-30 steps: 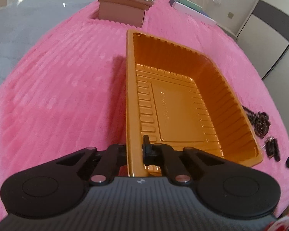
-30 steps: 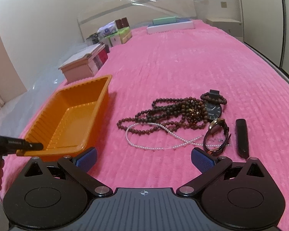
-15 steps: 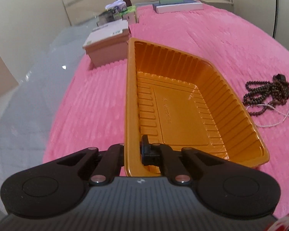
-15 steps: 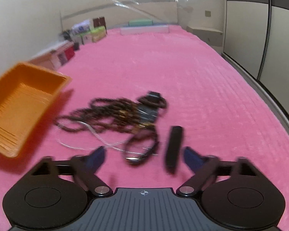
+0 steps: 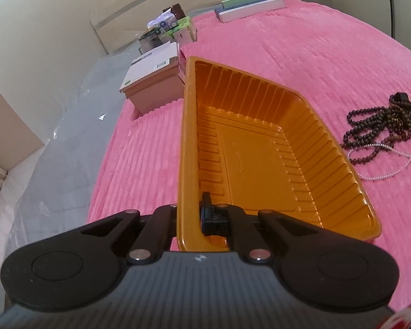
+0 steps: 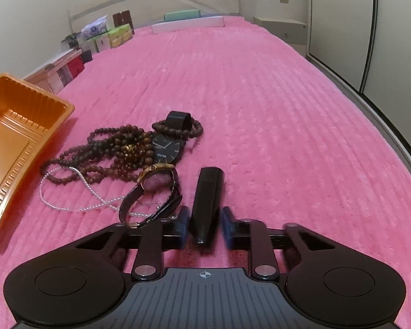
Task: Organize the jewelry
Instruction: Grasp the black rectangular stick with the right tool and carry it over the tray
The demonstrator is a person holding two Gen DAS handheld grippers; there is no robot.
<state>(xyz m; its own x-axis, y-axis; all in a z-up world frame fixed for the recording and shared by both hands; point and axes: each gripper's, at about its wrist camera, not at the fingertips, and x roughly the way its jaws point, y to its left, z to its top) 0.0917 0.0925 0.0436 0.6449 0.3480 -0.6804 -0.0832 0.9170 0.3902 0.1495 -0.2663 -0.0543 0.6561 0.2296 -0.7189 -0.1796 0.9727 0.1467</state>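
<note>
The left gripper (image 5: 190, 219) is clamped tight on the near wall of the ribbed orange plastic tray (image 5: 260, 142), one finger outside the rim and one inside, and carries the tray tilted above the pink plush bedspread (image 5: 301, 44). The tray is empty.

The right gripper (image 6: 204, 229) points down at the bedspread with its blue-padded jaws, which have just been closing, either side of the narrow end of a slim black tapered case (image 6: 207, 200). A thin gap shows on each side, so the pads do not press on it yet.

Just left of the case lies a gold-rimmed wristwatch with a dark strap (image 6: 156, 181), its strap loop reaching almost to the left finger. Beyond it sit a black-faced watch (image 6: 165, 148), a tangle of brown wooden bead strands (image 6: 109, 148) and a thin pearl-like chain (image 6: 68, 189). The tray edge is near this pile.

Risks, as I judge them: the case tapers, so a grip this near its tip may squeeze it forward out of the pads. The left finger could also catch the watch strap and drag the chain along. The tray, pinched at one wall only, may sag or tip when pieces drop in.

Small print on the black dial, the embossed lines in the tray floor and a label on the cardboard box (image 5: 153, 82) are too small to read.
</note>
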